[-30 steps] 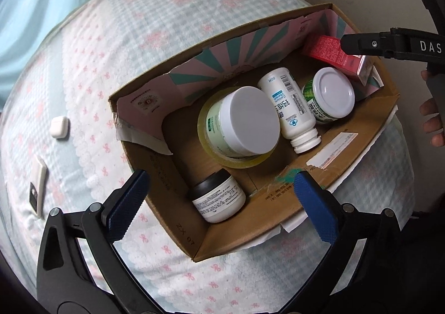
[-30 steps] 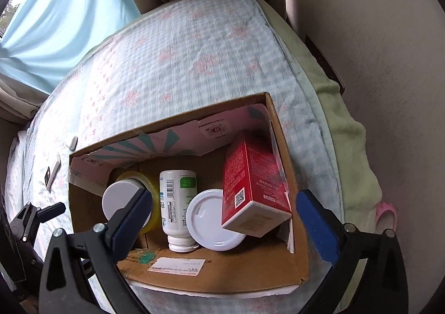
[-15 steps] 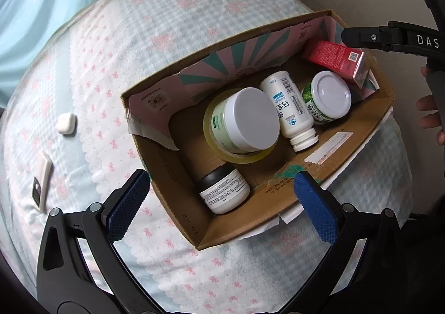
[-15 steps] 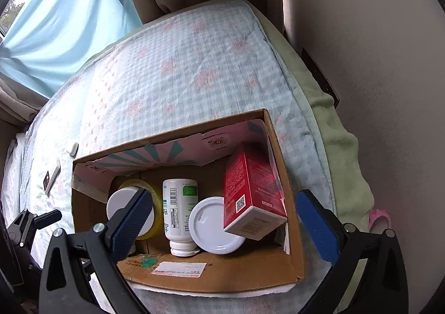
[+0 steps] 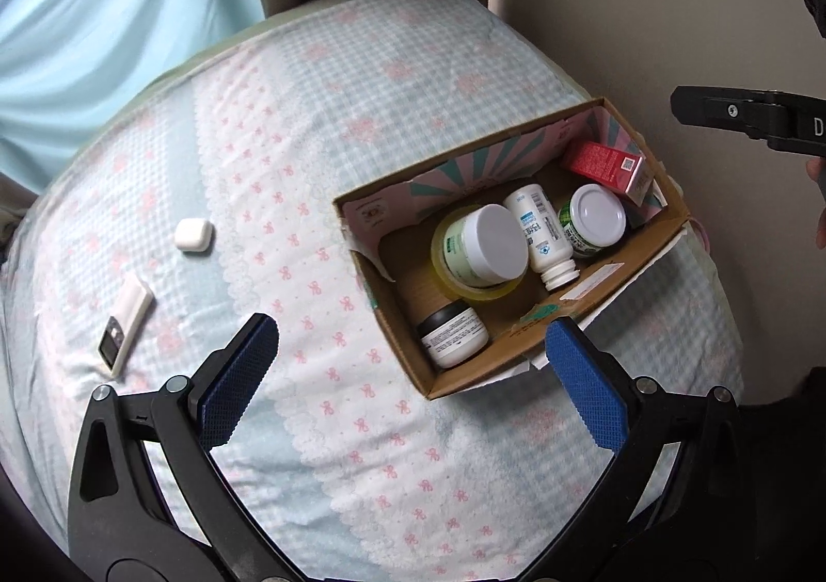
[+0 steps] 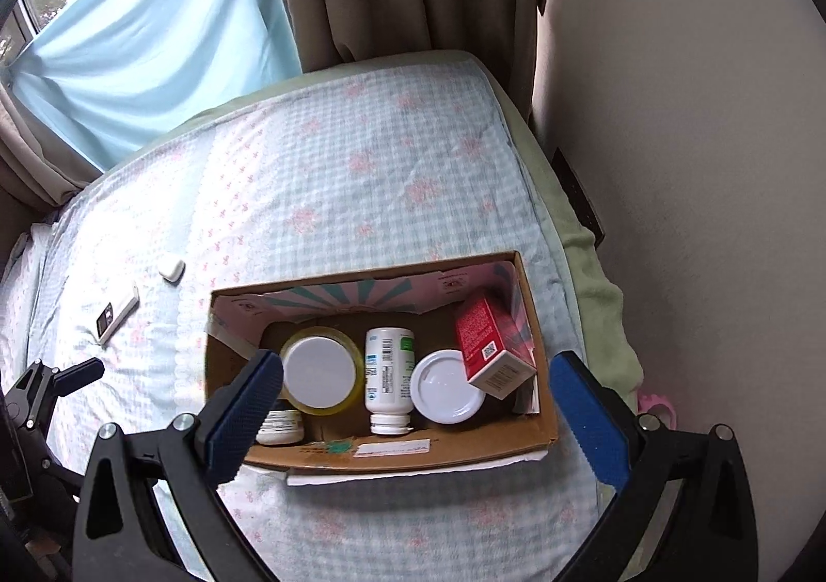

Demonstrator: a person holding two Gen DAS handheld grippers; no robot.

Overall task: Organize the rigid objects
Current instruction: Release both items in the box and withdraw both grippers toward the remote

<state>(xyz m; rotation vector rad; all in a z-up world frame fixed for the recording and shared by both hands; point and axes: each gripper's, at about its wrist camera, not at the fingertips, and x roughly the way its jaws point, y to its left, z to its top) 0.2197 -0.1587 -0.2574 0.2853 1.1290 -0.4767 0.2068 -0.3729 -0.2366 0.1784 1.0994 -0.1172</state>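
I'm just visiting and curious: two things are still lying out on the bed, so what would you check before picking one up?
1. Left gripper fingers open, empty: ok.
2. Right gripper fingers open, empty: ok.
3. White earbud case in plain sight, nothing around it: ok.
4. Remote lying flat and reachable: ok.
5. Room left in the cardboard box: ok, bare floor near the black-lidded jar.
6. Red carton stable: cannot tell, it sits tilted.

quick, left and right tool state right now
left tool: open, holding nothing
right tool: open, holding nothing
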